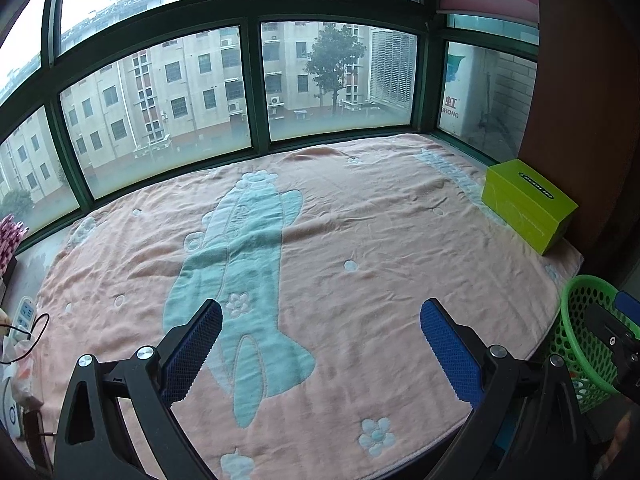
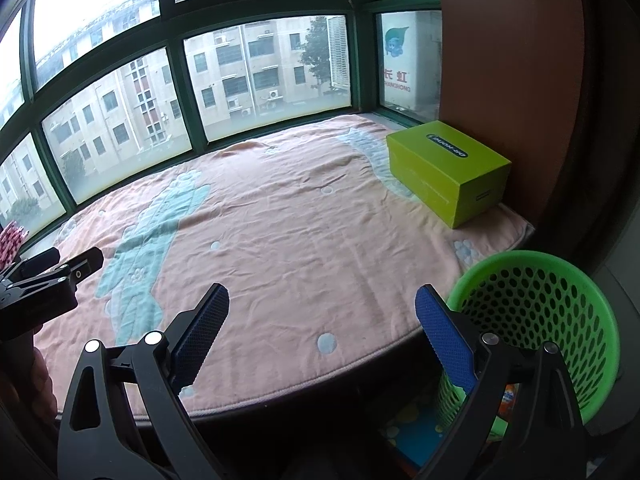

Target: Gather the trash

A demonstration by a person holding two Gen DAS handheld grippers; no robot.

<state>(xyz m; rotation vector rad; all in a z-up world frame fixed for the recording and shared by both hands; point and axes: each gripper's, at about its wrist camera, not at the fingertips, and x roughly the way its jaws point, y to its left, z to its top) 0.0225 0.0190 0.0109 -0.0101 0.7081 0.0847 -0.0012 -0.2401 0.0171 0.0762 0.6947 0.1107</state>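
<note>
Pink blanket [image 1: 360, 240] surface lies open across the middle. Green box [image 2: 448, 172] blocks the far right corner; green mesh basket [image 2: 532, 320] stands beside the near right edge.

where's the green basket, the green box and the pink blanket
green basket [image 2: 560, 264], right wrist view, far rim
green box [image 2: 444, 152], right wrist view, top face
pink blanket [image 1: 360, 220], left wrist view, bare middle
</note>
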